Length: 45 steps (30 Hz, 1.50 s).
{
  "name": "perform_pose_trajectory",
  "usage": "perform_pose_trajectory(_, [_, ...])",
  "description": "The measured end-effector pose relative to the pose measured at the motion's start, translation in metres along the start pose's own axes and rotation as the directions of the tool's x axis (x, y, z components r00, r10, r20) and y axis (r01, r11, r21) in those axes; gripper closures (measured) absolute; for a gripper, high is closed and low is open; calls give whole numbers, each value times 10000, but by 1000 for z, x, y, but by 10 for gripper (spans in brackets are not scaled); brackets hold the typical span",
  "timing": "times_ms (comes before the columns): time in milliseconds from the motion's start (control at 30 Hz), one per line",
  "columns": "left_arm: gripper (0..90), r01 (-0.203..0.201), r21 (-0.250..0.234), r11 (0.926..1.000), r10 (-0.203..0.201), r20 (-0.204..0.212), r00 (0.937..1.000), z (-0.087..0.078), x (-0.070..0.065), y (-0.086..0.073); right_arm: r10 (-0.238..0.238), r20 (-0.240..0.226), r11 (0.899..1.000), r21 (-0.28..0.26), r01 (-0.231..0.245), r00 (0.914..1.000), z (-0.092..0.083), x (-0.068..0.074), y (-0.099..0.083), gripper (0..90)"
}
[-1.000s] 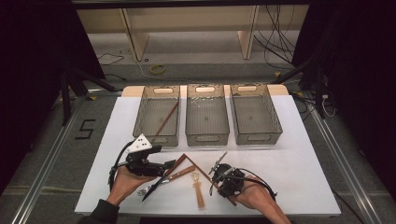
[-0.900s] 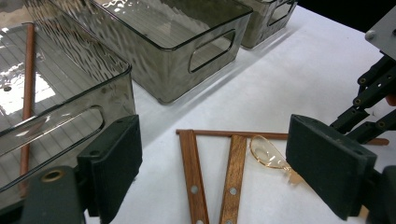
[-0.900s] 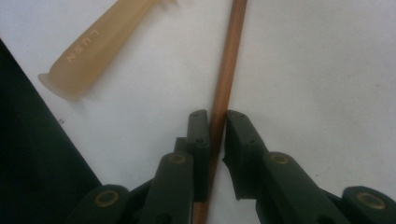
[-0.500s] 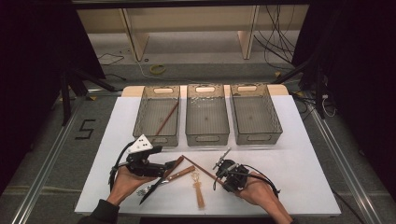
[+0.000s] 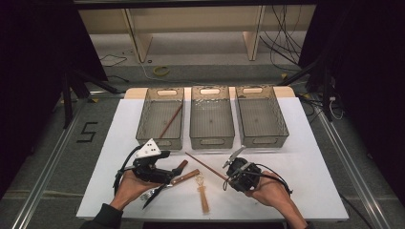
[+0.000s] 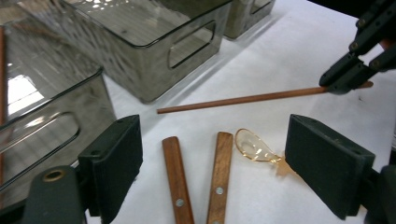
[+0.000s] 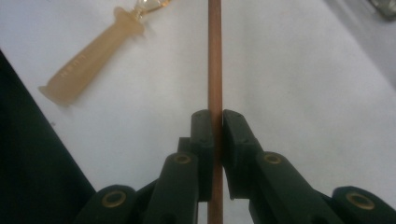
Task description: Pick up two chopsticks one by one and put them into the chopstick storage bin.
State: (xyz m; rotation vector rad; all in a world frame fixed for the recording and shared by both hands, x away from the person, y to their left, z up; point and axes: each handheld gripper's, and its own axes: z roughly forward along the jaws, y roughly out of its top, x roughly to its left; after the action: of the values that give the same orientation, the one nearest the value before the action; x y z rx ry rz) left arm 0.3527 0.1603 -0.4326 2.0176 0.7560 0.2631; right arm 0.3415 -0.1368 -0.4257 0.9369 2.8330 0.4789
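A: Right claw [image 7: 215, 123] is clamped on the brown chopstick [image 7: 215, 56], pads pinching it near one end; most of the stick runs out ahead of the jaws over the white counter [image 5: 310, 167]. Its jaws have just been closing, with the stick between them.

B: Left claw [image 6: 233, 158]?

A: Jaws wide apart, gripping nothing. Two wooden handles [image 6: 198, 177] lie between its jaws, an amber spoon [image 6: 254, 147] just beyond them.

B: Advice for the lift?

A: The grip is far off centre, so I judge the long end may sag or swing. Raise slowly, keep the stick level, and line it up lengthwise before going over the left bin [image 5: 160, 119], where a matching stick [image 5: 171, 120] lies.
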Motion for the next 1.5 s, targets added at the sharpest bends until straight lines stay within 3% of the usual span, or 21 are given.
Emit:
perform_pose_trajectory(167, [188, -740, 294, 9968, 725, 486, 9962, 7, -15, 12, -461, -36, 9987, -208, 460, 9989, -10, 8, 3, 841])
perform_pose_trajectory(267, [193, -1423, 578, 9881, 1374, 817, 9871, 14, -25, 20, -872, -22, 9960, -178, 872, 9962, -13, 15, 5, 841])
perform_pose_trajectory(367, [195, -2096, 1027, 9724, 1979, 1127, 9737, 21, -33, 25, -1232, -67, 9921, -239, 1230, 9924, -16, 21, 8, 841])
perform_pose_trajectory(567, [222, -2941, 1572, 9428, 2692, 1617, 9494, 31, -42, 27, -1727, -134, 9843, -388, 1721, 9849, -21, 31, 11, 841])
perform_pose_trajectory(733, [298, -3810, 1828, 9063, 3482, 1878, 9184, 34, -50, 28, -2191, -116, 9749, -432, 2184, 9756, -25, 36, 12, 842])
perform_pose_trajectory(933, [389, -4645, 2155, 8590, 4183, 2280, 8792, 37, -59, 29, -2307, -148, 9723, -408, 2299, 9729, -27, 41, 12, 842])
perform_pose_trajectory(967, [403, -4673, 2158, 8573, 4215, 2269, 8780, 38, -60, 28, -2296, -147, 9725, -443, 2288, 9732, -27, 42, 12, 841])
perform_pose_trajectory(1067, [452, -4968, 2336, 8359, 4464, 2373, 8628, 39, -61, 28, -2476, -187, 9680, -463, 2465, 9687, -28, 42, 12, 841])
perform_pose_trajectory(1167, [504, -5046, 2369, 8302, 4493, 2515, 8572, 40, -62, 27, -2529, -247, 9666, -496, 2515, 9672, -29, 44, 12, 841])
perform_pose_trajectory(1233, [544, -5117, 2444, 8237, 4548, 2543, 8535, 40, -63, 27, -2629, -264, 9638, -529, 2613, 9645, -29, 46, 12, 841])
perform_pose_trajectory(1267, [561, -5204, 2491, 8168, 4628, 2557, 8488, 40, -63, 27, -2700, -292, 9621, -482, 2685, 9624, -29, 47, 12, 841])
perform_pose_trajectory(1333, [588, -5242, 2517, 8135, 4642, 2619, 8461, 41, -63, 27, -2759, -304, 9604, -487, 2743, 9607, -29, 49, 12, 841])
perform_pose_trajectory(1433, [631, -5403, 2584, 8008, 4722, 2826, 8350, 41, -65, 26, -2877, -342, 9570, -499, 2859, 9571, -28, 50, 12, 841])
perform_pose_trajectory(1500, [659, -5461, 2606, 7962, 4739, 2925, 8306, 41, -66, 26, -2976, -350, 9540, -491, 2957, 9541, -29, 50, 12, 841])
